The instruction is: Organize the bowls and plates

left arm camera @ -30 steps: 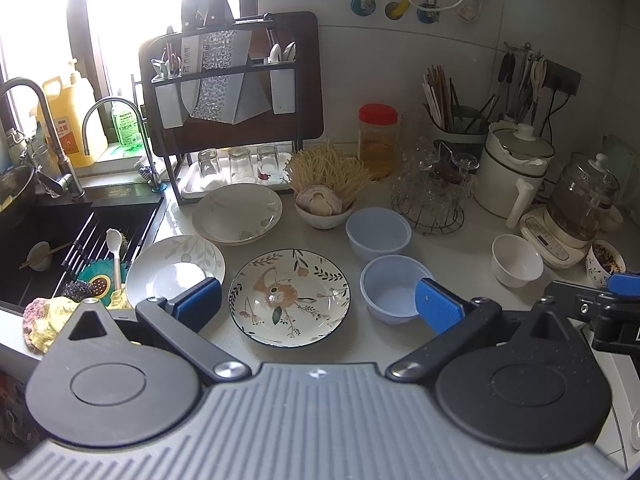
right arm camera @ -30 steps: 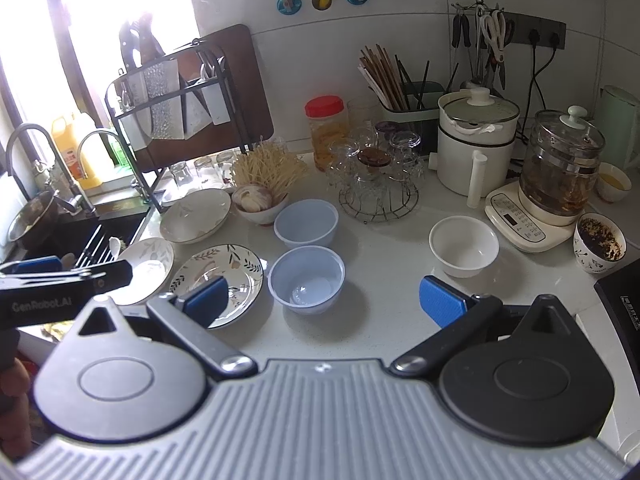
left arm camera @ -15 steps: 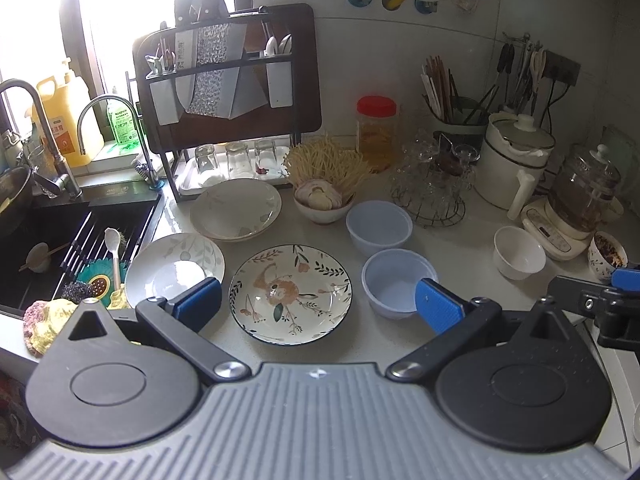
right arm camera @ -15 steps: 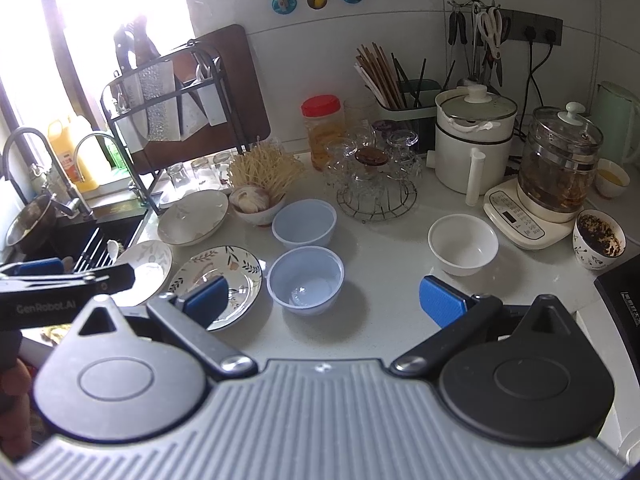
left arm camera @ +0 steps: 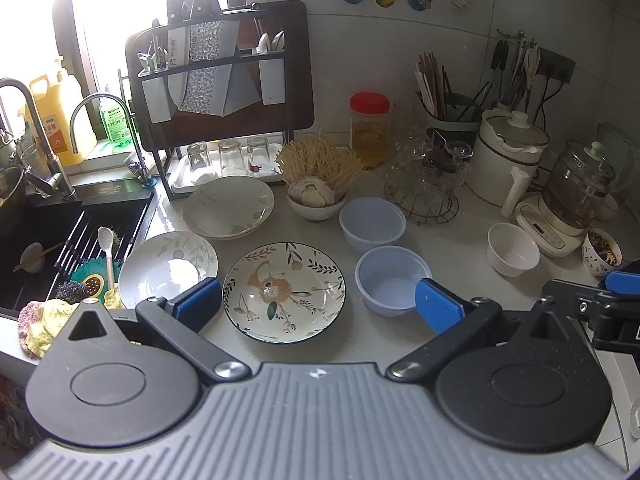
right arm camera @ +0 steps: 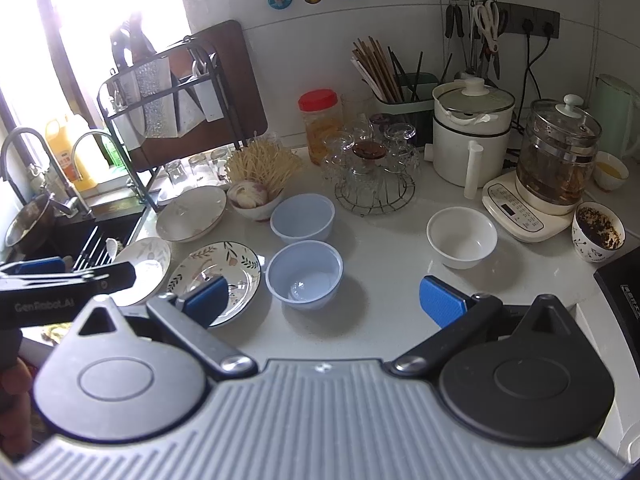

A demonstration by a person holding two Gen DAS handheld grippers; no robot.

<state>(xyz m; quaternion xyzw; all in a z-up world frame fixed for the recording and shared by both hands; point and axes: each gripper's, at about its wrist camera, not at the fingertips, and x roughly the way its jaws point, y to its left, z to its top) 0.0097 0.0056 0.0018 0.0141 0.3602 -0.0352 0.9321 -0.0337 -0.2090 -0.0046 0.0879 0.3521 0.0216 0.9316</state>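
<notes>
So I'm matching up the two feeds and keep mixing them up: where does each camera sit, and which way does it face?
Left wrist: on the left gripper, above the counter's front edge, facing the floral plate; shows its own open fingers and the right gripper's tip.
Right wrist: on the right gripper, further right, facing the nearer blue bowl; shows its open fingers and the left gripper.
Shared: floral plate, both blue bowls, white bowl.

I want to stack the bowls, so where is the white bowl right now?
The white bowl stands alone on the counter's right side in both views, in front of the white pot, left of the kettle base, well right of the two blue bowls.
</notes>
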